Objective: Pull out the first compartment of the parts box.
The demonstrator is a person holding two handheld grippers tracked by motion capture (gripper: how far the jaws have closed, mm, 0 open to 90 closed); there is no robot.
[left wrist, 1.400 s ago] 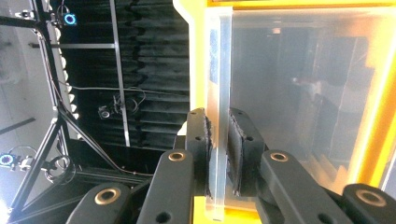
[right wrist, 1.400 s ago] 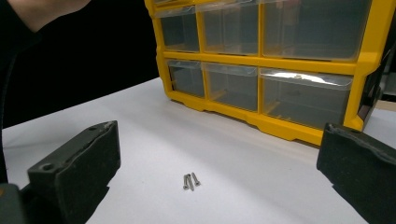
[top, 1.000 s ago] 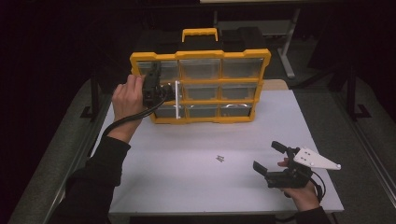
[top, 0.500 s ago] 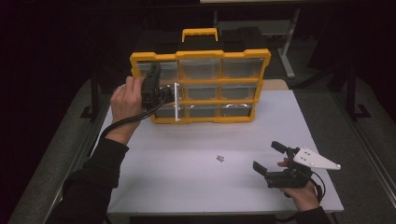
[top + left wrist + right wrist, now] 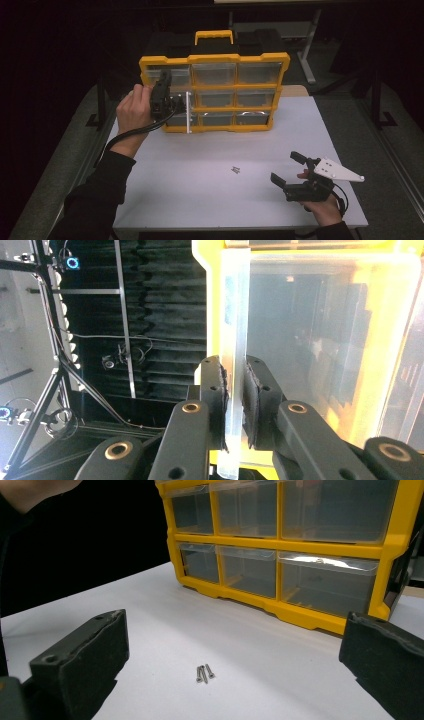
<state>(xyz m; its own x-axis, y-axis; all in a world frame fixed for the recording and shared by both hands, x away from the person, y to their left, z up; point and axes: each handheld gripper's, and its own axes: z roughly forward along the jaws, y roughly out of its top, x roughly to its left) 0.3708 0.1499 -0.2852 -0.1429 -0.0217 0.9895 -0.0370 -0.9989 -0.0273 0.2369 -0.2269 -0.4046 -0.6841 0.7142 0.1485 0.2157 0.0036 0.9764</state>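
High view: yellow drawer organizer (image 5: pixel 215 92) stands upright at the far side of the white table (image 5: pixel 200 200), three by three clear drawers. Left gripper (image 5: pixel 176 106) is at the organizer's left column, middle row, where a clear drawer (image 5: pixel 186 112) sticks out toward the camera, its front lip showing as a pale vertical strip. Small cluster of screws (image 5: pixel 236 170) lies on bare table, well apart from the organizer and left of the right gripper (image 5: pixel 289 169), which sits low near the table's right front, jaws apart, nothing between them. Left gripper view: both pads clamped on the drawer's translucent front lip (image 5: pixel 234 340), pinch is near the lip's edge, yellow frame (image 5: pixel 207 300) just beside it. Right gripper view: jaws wide apart, framing the screws (image 5: pixel 203 672) on the table with the organizer (image 5: pixel 300 550) behind; lower drawers look closed from here. Risks, my read: the bite on the lip is thin, so a skewed pull could slip the pads off or jam the drawer in its slot; nothing braces the organizer, so a sticky drawer could drag or tip the whole case forward; pulled too far, the drawer could drop free. Screws are tiny and bunched, easy to scatter on a sloppy pick.
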